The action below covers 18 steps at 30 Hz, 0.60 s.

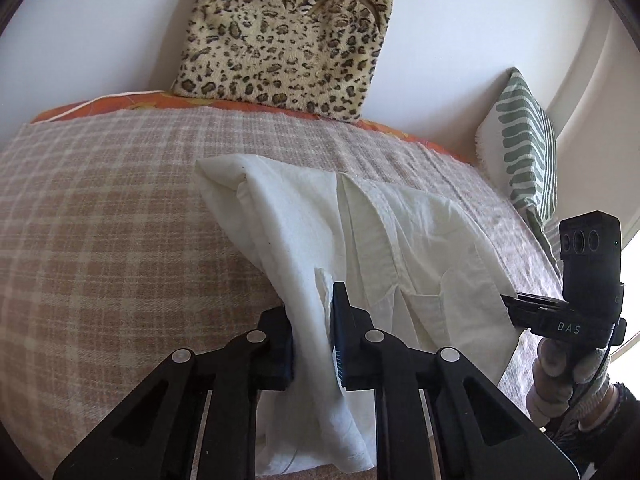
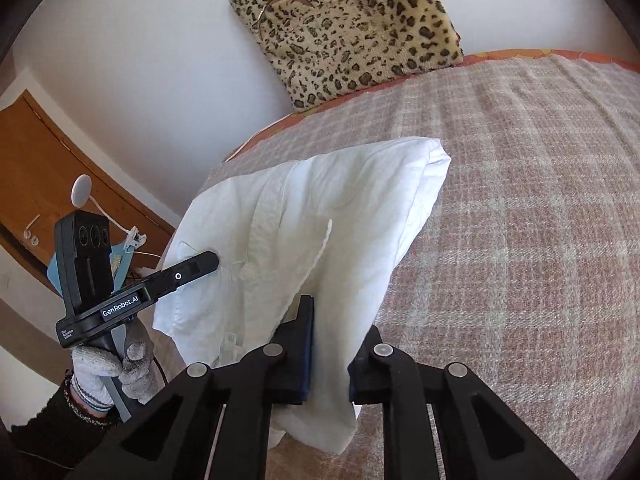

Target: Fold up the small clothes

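We see the white garment (image 1: 360, 248) in the middle of the left wrist view, lifted off the plaid blanket (image 1: 100, 220) with its far folded end reaching toward the upper centre of the frame. It looks like a small shirt: a placket runs down its middle and a pocket sits on its right part. In the right wrist view the same white garment (image 2: 304, 216) fills the centre, its folded corner pointing to the upper right.

Our left gripper (image 1: 312, 336) sits at the bottom centre of its own view, jaws nearly together and pinching a bunched fold of the cloth between them. Our right gripper (image 2: 330, 354) at the bottom centre of its view is likewise narrowed onto a hanging fold of the cloth. In the left wrist view, the right gripper appears at the right edge, its tip meeting the garment's right border, held by a gloved hand (image 1: 568, 372).

Beyond the garment, a leopard-print cushion (image 1: 288, 36) leans against the white wall at the top, and a green-striped pillow (image 1: 524, 152) stands at the upper right. In the right wrist view a wooden door (image 2: 52, 168) shows at the left.
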Available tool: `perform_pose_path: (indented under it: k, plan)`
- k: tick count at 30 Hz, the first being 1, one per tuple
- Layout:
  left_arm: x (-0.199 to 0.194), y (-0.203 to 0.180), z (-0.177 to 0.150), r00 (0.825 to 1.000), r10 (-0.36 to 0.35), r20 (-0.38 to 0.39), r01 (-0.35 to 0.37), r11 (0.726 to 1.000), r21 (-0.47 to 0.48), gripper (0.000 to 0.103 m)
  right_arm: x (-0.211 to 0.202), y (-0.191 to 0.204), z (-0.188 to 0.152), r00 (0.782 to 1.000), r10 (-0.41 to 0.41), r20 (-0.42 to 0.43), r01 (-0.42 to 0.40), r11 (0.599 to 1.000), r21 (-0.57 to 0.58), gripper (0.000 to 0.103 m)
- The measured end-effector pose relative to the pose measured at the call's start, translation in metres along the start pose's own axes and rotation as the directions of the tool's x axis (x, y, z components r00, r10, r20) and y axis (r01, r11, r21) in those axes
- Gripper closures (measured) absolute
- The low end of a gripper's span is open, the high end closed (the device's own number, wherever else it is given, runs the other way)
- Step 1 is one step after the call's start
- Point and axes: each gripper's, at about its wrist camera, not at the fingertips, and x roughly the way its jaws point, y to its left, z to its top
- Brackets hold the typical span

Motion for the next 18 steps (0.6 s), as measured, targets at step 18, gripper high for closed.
perform_pose_path:
  k: [18]
  plan:
    - [0.023, -0.100, 0.030, 0.996, -0.081, 0.046, 0.075, 0.988, 0.133, 0.090, -0.093, -0.037, 0.023, 0.986, -0.120, 0.116, 0.129, 0.989, -0.077, 0.092]
